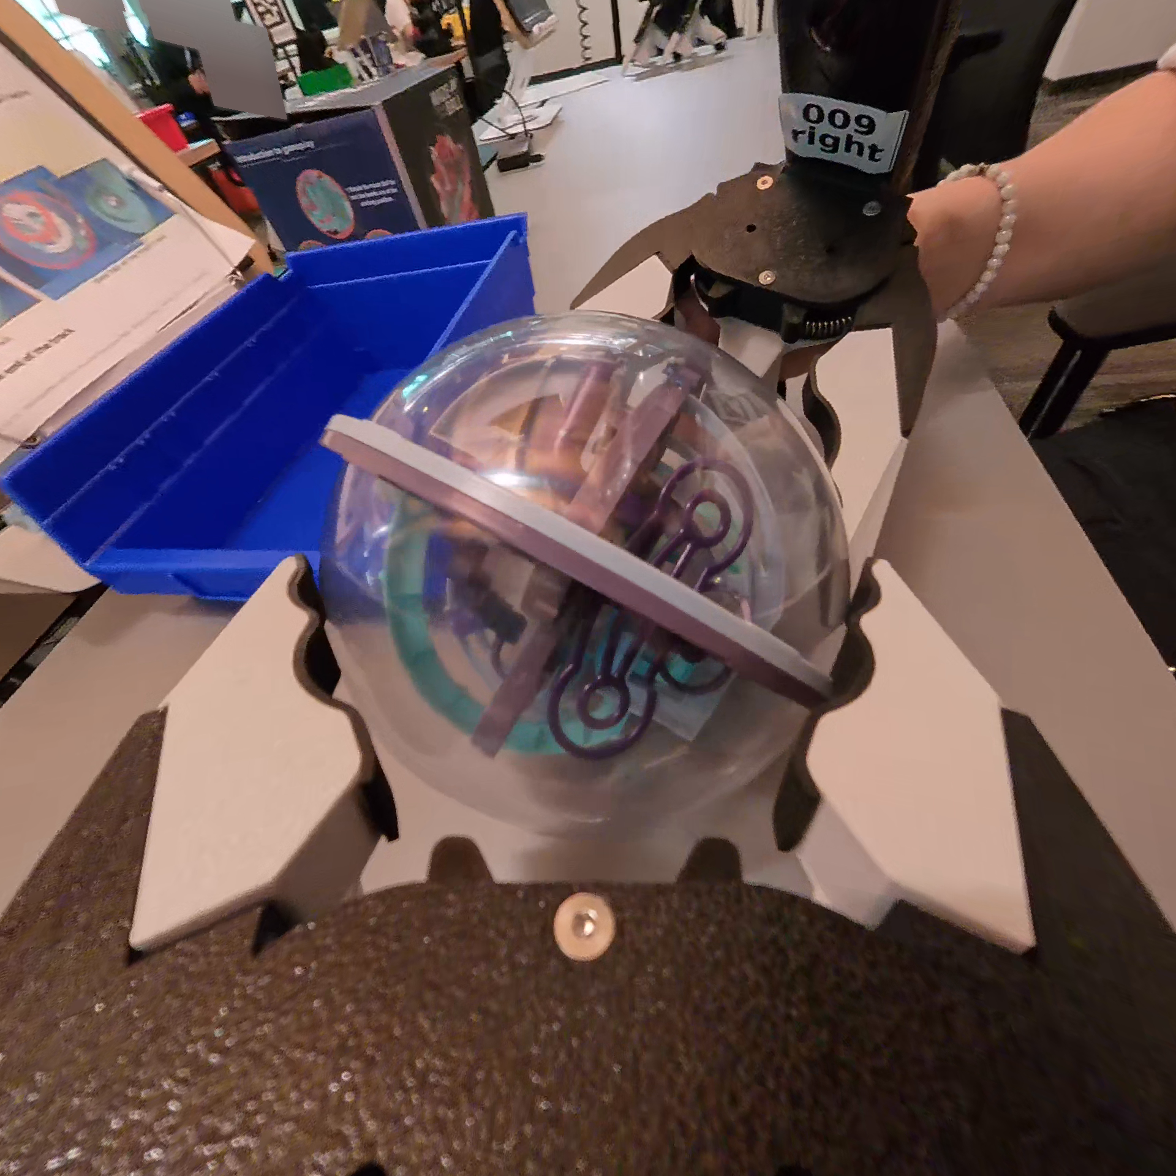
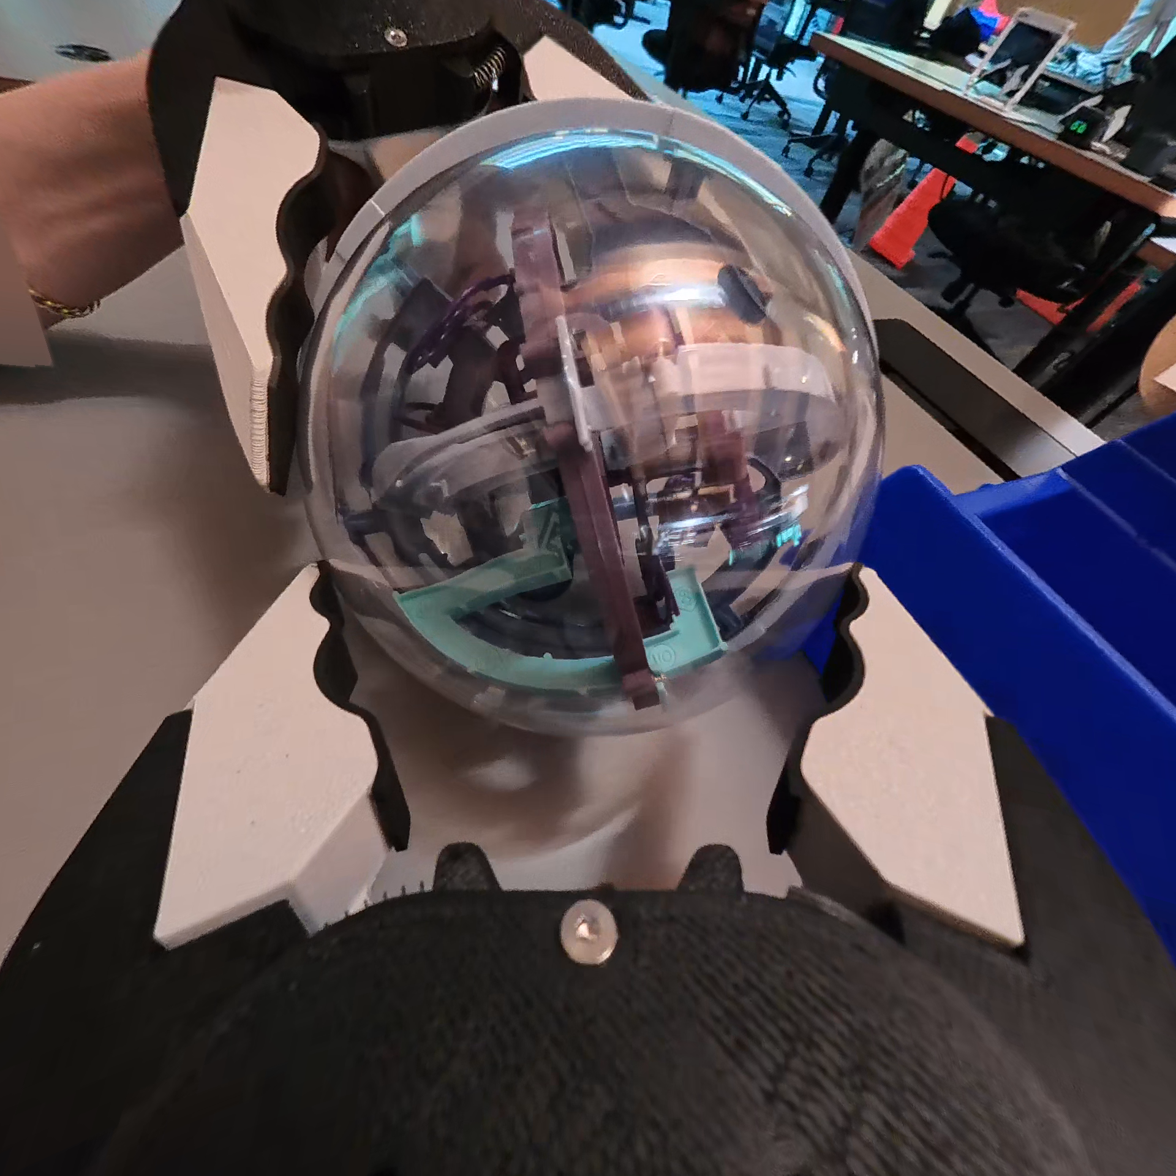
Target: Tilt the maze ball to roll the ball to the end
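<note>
The maze ball [image 1: 585, 573] is a clear sphere with a grey band and purple and teal tracks inside. It hangs just above the white table [image 1: 954, 573]. My left gripper [image 1: 582, 636] is shut on it, both fingers pressed to its sides. My right gripper [image 2: 585, 630] grips the same maze ball [image 2: 592, 413] from the opposite side, its fingertips against the lower shell. A right finger [image 1: 821, 413] shows behind the sphere in the left wrist view. A left finger [image 2: 289, 356] touches the sphere's side in the right wrist view. I cannot make out the small ball inside.
A blue bin [image 1: 254, 445] stands close beside the sphere and also shows in the right wrist view [image 2: 1050, 604]. A dark game box [image 1: 356, 184] and a printed sheet [image 1: 95, 254] lie behind the bin. A person's forearm [image 1: 1050, 223] holds the right gripper. The table edge [image 2: 993, 407] runs past the sphere.
</note>
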`<state>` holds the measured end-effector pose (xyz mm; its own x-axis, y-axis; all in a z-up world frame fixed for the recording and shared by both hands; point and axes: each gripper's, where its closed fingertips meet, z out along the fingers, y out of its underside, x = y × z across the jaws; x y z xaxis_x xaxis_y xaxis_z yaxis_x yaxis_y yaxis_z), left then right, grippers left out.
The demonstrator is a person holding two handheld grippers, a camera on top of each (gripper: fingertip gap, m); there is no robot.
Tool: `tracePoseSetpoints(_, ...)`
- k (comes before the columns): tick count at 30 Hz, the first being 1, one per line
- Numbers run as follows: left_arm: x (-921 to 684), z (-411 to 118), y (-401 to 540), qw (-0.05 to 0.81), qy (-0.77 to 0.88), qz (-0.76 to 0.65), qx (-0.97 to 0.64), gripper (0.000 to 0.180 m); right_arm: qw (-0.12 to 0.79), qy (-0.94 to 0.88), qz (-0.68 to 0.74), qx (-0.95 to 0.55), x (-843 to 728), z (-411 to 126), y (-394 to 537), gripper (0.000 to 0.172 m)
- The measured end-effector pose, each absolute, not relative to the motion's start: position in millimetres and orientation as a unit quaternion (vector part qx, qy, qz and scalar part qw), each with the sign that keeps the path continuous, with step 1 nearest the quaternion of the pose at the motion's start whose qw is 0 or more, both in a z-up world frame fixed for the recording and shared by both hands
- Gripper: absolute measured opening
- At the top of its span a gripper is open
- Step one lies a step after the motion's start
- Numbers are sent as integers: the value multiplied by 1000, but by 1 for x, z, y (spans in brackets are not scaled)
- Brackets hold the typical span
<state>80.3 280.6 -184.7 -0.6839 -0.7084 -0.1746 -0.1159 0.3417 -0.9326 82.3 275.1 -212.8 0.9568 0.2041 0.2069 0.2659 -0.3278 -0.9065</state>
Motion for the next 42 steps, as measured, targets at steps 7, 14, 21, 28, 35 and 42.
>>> tracePoseSetpoints(7,80,-185,273,291,783,-485,-259,154,572,-140,-30,-808,82,-211,266,146)
tracePoseSetpoints(14,76,-186,268,302,805,-443,-255,154,525,-218,-76,-819,87,-216,257,144)
tracePoseSetpoints(21,79,-194,263,303,819,-407,-268,154,538,-287,-83,-788,84,-209,262,157)
tracePoseSetpoints(28,82,-183,245,327,778,-459,-279,157,576,-258,-66,-773,81,-207,251,157)
tracePoseSetpoints(35,87,-172,223,369,749,-485,-260,157,589,-230,-79,-771,85,-210,236,157)
tracePoseSetpoints(42,82,-162,202,351,767,-483,-234,147,574,-219,-103,-782,90,-217,219,157)
